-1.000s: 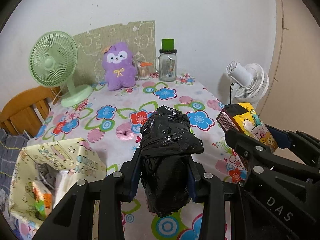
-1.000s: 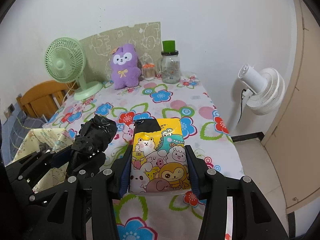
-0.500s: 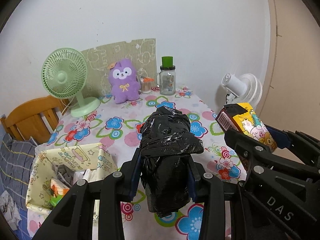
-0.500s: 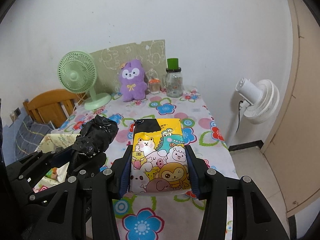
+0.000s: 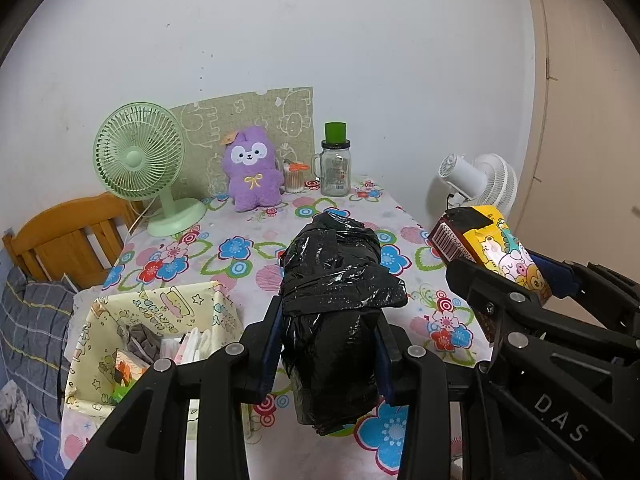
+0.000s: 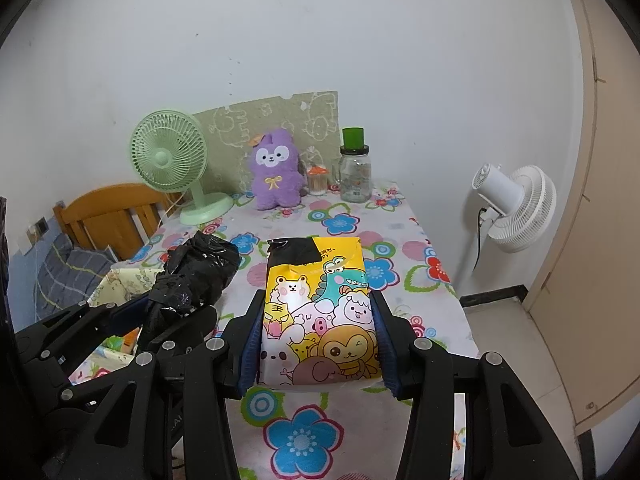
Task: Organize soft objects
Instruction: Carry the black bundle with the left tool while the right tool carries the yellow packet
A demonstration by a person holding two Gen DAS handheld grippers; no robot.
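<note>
Floral tablecloth (image 5: 248, 236) beneath left claw (image 5: 329, 344) pinching black bundle (image 5: 336, 300), right claw (image 6: 318, 344) pinching cartoon packet (image 6: 320, 320); basket contents (image 5: 160, 344) only left-view.

Floral table (image 6: 352, 412) bears fan (image 6: 176, 168), plush (image 6: 276, 172), jar (image 6: 355, 172).

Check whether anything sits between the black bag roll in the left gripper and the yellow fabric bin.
Nothing visible does. The black bag roll is clamped in the left gripper, and the open-topped yellow fabric bin sits below-left, already partly filled.

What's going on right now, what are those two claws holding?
Left claw shut on black plastic bundle. Right claw shut on cartoon animal pack. Both held above floral table; fabric bin at left, nothing blocking.
</note>
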